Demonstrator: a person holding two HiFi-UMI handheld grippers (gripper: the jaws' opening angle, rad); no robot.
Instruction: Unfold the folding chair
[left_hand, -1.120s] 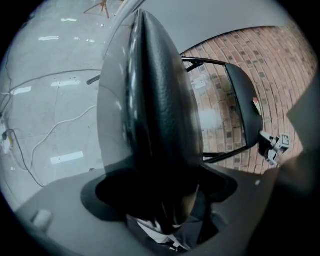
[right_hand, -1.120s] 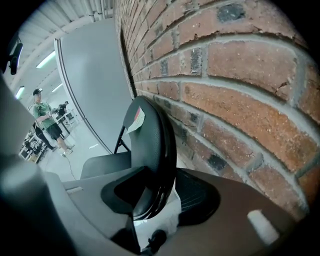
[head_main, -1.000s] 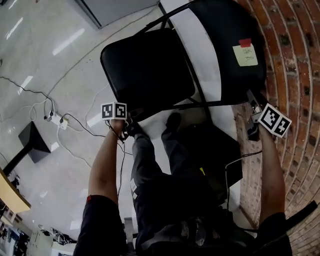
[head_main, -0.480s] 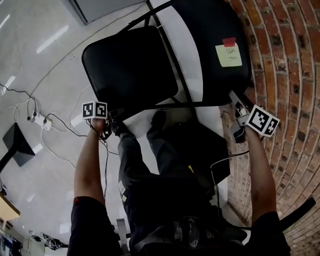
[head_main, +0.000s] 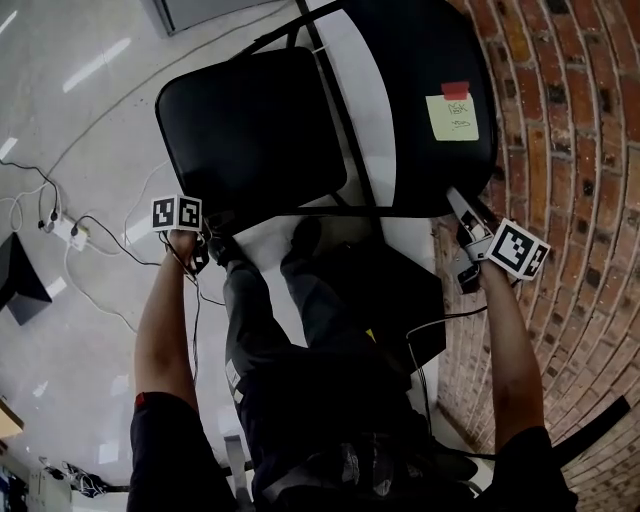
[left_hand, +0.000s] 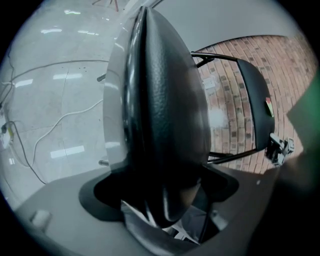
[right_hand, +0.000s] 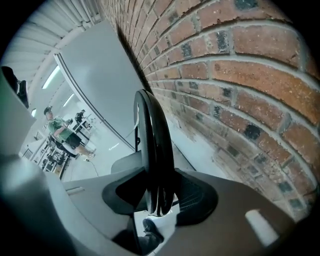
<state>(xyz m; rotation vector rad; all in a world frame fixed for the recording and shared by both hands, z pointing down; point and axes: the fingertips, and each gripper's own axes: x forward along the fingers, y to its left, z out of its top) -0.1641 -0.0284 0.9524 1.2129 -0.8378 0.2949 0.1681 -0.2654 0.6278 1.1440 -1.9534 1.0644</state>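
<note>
A black folding chair stands half open by the wall, its padded seat (head_main: 255, 130) at the left and its backrest (head_main: 415, 70) at the right. A yellow note (head_main: 452, 117) is stuck to the backrest. My left gripper (head_main: 205, 250) is shut on the seat's near edge, and the seat (left_hand: 165, 115) fills the gap of that gripper (left_hand: 165, 200). My right gripper (head_main: 458, 205) grips the backrest's near edge. In the right gripper view the thin backrest (right_hand: 155, 145) stands edge-on between the closing jaws of that gripper (right_hand: 159, 200).
A brick wall (head_main: 570, 150) runs close along the right. White cables and a power strip (head_main: 65, 230) lie on the shiny floor at the left. A dark box (head_main: 400, 290) sits under the chair beside my shoes (head_main: 305, 235). People stand far off (right_hand: 60, 130).
In the head view the chair and both grippers have shifted left, the left gripper also a little upward. Both grips have stayed where they were on the chair.
</note>
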